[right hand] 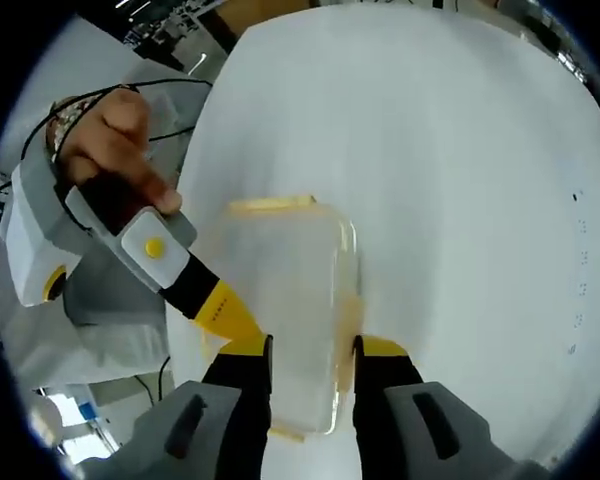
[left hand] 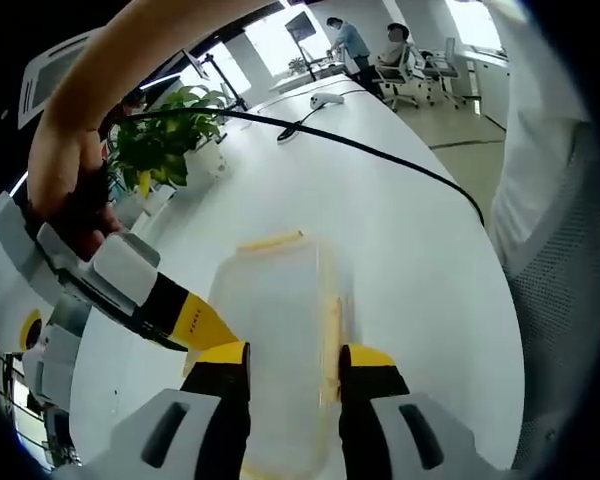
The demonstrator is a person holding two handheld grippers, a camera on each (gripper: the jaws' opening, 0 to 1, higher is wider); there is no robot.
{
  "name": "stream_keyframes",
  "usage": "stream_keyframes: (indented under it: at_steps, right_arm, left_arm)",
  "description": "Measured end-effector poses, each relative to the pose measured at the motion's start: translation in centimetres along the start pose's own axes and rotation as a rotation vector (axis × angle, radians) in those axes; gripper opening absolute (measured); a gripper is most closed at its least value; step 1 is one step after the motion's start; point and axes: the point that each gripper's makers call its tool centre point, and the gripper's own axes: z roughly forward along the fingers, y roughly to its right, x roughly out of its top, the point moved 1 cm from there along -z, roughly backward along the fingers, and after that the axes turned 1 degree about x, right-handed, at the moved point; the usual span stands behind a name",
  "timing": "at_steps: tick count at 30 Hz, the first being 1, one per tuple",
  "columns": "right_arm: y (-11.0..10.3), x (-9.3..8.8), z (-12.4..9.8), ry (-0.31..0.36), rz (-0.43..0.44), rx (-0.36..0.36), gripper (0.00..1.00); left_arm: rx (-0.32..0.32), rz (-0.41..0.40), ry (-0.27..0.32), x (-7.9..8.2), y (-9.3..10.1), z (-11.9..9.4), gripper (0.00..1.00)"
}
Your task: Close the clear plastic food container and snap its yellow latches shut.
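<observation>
- Two grippers meet at one container (left hand: 280,330), a clear plastic box with yellow latches that lies flat on the white table (left hand: 400,230)
- Left gripper (left hand: 294,358), in its own view, has its black, yellow-tipped jaws spread with the container's near end between them; whether the tips touch the plastic I cannot tell
- Right gripper (right hand: 312,350), in its own view, likewise has its jaws apart, one on each side of the container's near end; contact cannot be told here either
- A yellow latch (left hand: 271,241) shows on the container's far end in the left gripper view, and a yellow strip (left hand: 332,335) runs down its right side
- The lid looks to be sitting on the container, though the clear plastic makes this hard to judge
- The right gripper (left hand: 195,325) also comes into the left gripper view from the left of the container, its yellow tip just beside the box, held by a bare hand (left hand: 65,175)
- The left gripper (right hand: 220,312) appears in the right gripper view to the container's left, held by a hand (right hand: 105,135)
- A potted plant (left hand: 165,140) stands on the table beyond the container to the left, and a black cable (left hand: 380,155) crosses the table well beyond it
- Two people (left hand: 375,45) are by desks and chairs far behind the container
</observation>
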Motion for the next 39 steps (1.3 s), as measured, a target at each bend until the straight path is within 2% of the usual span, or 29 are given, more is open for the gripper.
stream_keyframes:
  at_steps: [10,16,28,35,39]
  right_arm:
    - [0.26,0.34,-0.13,0.011,0.004,-0.005,0.29]
    - [0.31,0.19,-0.33,0.082,-0.002,-0.010,0.29]
    - [0.22,0.48,-0.73,0.108,-0.045,-0.182,0.28]
    - [0.15,0.37,-0.92,0.152,-0.049,-0.274,0.27]
    - [0.12,0.23,-1.00,0.179,-0.063,-0.302,0.26]
  left_arm:
    - [0.003,0.003,0.006,0.05,-0.07,0.15,0.28]
    - [0.002,0.002,0.015,0.07,-0.15,0.16,0.29]
    - [-0.012,-0.014,0.019,0.11,-0.21,0.04,0.30]
    - [0.003,-0.014,0.006,0.11,-0.04,0.14,0.30]
    - [-0.036,-0.069,0.027,0.22,0.22,-0.01,0.35]
